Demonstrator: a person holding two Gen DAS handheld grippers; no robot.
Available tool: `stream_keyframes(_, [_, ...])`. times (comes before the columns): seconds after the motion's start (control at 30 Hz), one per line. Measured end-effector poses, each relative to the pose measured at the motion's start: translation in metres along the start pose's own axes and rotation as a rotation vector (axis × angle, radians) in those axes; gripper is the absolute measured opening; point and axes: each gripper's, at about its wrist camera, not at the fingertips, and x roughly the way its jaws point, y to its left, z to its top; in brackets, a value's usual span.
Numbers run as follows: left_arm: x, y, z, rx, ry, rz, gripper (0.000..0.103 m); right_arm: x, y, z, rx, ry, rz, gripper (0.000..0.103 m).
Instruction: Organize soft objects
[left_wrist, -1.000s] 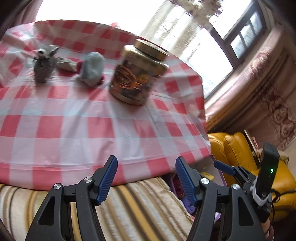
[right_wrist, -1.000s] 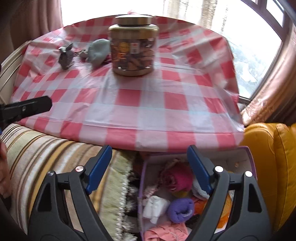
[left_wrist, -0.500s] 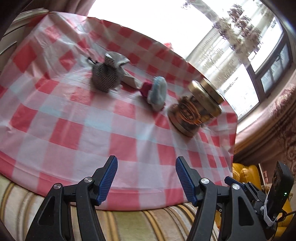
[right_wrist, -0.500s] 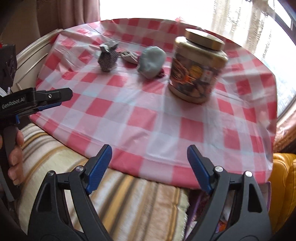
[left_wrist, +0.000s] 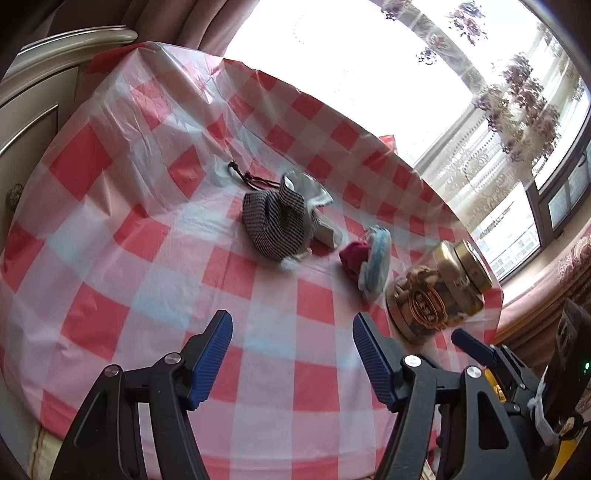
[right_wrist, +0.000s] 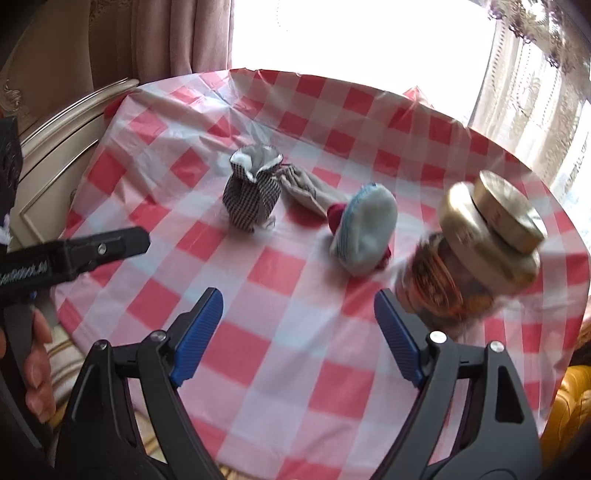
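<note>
Bright window light is washing out the far side of a round table (left_wrist: 110, 258) that is wearing a red-and-white checked cloth (right_wrist: 288, 280); curtains (right_wrist: 177, 40) are hanging at the far left, and a cream cabinet (left_wrist: 33, 92) is standing left of the table.

Left gripper (left_wrist: 291, 350) is hovering over the near part of the cloth, blue-padded fingers (left_wrist: 212, 354) spread wide, nothing between them. Right gripper (right_wrist: 297, 332) is hovering likewise, its fingers (right_wrist: 197, 330) also spread wide and holding nothing.

Soft things are sitting together at mid-table. A checked drawstring pouch (right_wrist: 253, 192) is standing upright with its mouth open, showing a pale lining; its cord is trailing to the far left in the left wrist view. A grey cloth piece (right_wrist: 306, 188) is lying just right of it, touching the pouch. Further right, a pale blue rolled bundle (right_wrist: 364, 230) is resting against a dark red fabric item (left_wrist: 352, 254).

A gold-lidded jar (right_wrist: 476, 258) is standing right of the bundle, near the right gripper's right finger; it is motion-blurred. Part of a yellow seat (right_wrist: 569, 402) is showing at the near right.
</note>
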Motion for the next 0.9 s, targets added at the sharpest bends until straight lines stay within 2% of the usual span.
stream_keyframes(0.17, [0.018, 0.009, 0.028, -0.03, 0.004, 0.0, 0.069, 0.035, -0.012, 0.041, 0.043, -0.015, -0.018, 0.086])
stream_keyframes(0.23, [0.026, 0.011, 0.047, -0.045, -0.009, -0.004, 0.069, 0.052, -0.018, 0.058, 0.053, -0.014, -0.051, 0.088])
stream_keyframes(0.33, [0.047, 0.011, 0.088, -0.051, -0.022, -0.012, 0.069, 0.085, -0.029, 0.074, 0.063, 0.02, -0.111, 0.088])
stream_keyframes(0.4, [0.067, 0.006, 0.117, -0.014, -0.017, -0.001, 0.069, 0.104, -0.034, 0.082, 0.048, 0.032, -0.16, 0.088])
stream_keyframes(0.5, [0.115, -0.003, 0.156, 0.076, 0.057, 0.008, 0.069, 0.129, -0.039, 0.084, 0.022, 0.06, -0.187, 0.088])
stream_keyframes(0.57, [0.147, -0.003, 0.173, 0.098, 0.104, 0.022, 0.069, 0.143, -0.043, 0.081, 0.016, 0.081, -0.191, 0.088])
stream_keyframes(0.67, [0.19, -0.009, 0.183, 0.143, 0.174, 0.023, 0.069, 0.161, -0.052, 0.077, 0.04, 0.113, -0.164, 0.087])
stream_keyframes(0.77, [0.227, -0.024, 0.18, 0.237, 0.243, 0.024, 0.069, 0.174, -0.055, 0.07, 0.044, 0.126, -0.147, 0.083])
stream_keyframes(0.83, [0.246, -0.029, 0.175, 0.271, 0.274, 0.04, 0.069, 0.182, -0.056, 0.066, 0.045, 0.14, -0.135, 0.072])
stream_keyframes(0.9, [0.26, -0.032, 0.17, 0.297, 0.303, 0.045, 0.069, 0.186, -0.058, 0.062, 0.046, 0.138, -0.143, 0.066])
